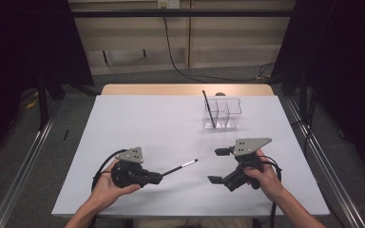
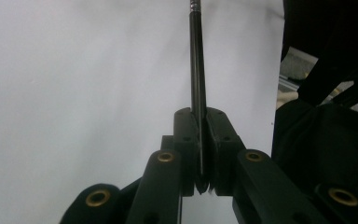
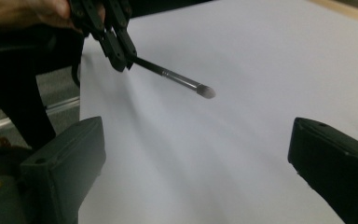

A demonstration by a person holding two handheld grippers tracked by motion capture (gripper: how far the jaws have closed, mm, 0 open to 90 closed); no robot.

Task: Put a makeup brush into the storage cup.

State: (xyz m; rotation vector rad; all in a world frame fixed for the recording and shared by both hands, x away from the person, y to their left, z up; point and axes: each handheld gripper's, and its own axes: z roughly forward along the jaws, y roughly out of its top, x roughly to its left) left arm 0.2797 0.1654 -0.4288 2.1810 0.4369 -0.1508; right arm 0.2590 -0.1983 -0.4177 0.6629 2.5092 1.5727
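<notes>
**A:** Starting with the high view: what was the configuration?

**B:** The left gripper (image 1: 158, 178) sat near the front edge of the white table (image 1: 138, 123), jaws clamped on the handle end of a slim black makeup brush (image 1: 179, 167). The brush pointed forward and to the right, tip raised just off the surface. The right gripper (image 1: 219, 166) was well apart from it, jaws spread wide and holding nothing. A clear divided organiser (image 1: 222, 114) stood toward the far edge, with a second black stick (image 1: 209, 108) leaning upright in its left compartment.

**A:** And the left gripper view?

**B:** It confirmed the grasp. The pads (image 2: 220, 140) were closed on the brush (image 2: 197, 70), which ran straight up between them along the gripper's axis (a centred hold, with no visible skew). The silver ferrule showed at the top edge.

**A:** The right gripper view?

**B:** Its own two jaws stood far apart at the bottom corners. Beyond them the left gripper (image 3: 121, 58) held the brush (image 3: 175, 77), bristle tip toward the camera, above the table (image 3: 261, 93).

**A:** What did the step in hand require?

**B:** In my judgement, either a handover to the right gripper or direct placement in the organiser. For a handover: keep the left grip firm, bring the open jaws around the shaft near the ferrule, close fully, then release. For placement: tilt the brush upright above a free compartment before lowering, clear of the stick already there.
</notes>
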